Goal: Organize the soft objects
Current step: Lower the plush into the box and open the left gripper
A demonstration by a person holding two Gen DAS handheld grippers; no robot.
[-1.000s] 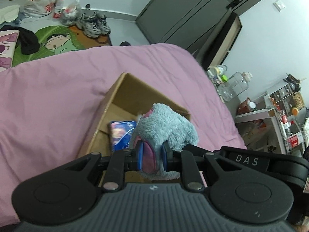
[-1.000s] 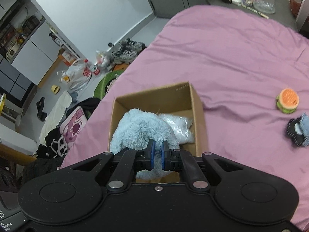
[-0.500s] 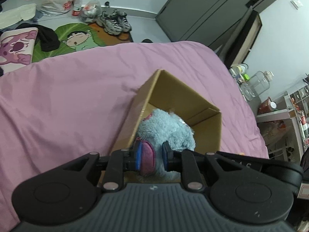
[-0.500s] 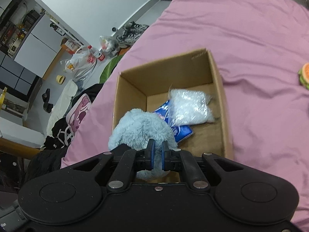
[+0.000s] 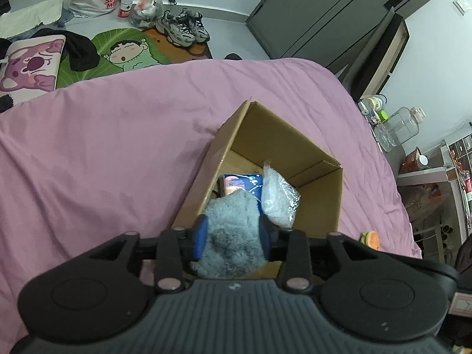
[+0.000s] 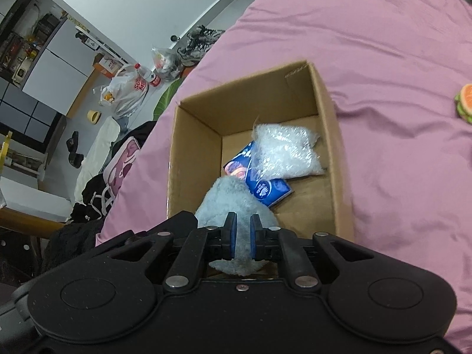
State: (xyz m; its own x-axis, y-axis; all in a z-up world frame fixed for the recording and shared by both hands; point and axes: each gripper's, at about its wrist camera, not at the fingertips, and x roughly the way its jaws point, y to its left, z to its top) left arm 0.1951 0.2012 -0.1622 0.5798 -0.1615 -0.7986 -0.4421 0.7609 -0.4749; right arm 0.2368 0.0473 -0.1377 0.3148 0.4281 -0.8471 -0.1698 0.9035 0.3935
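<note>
**Blue plush going into the box**

The fluffy blue plush toy (image 5: 233,236) is sitting at the near end of the cardboard box (image 5: 321,194), beside a blue packet (image 6: 265,187) and a clear bag of white filling (image 6: 284,153). The left gripper (image 5: 233,236) has just been opening, its pads flanking the plush. The right gripper (image 6: 242,236) is staying narrow, pinching plush fur. The box is resting on a pink bedsheet (image 5: 103,147); a burger toy (image 6: 464,101) is lying apart.

Even, soft indoor light, faint shadows; both views bend strongly at the edges, slight blur in the right one
</note>
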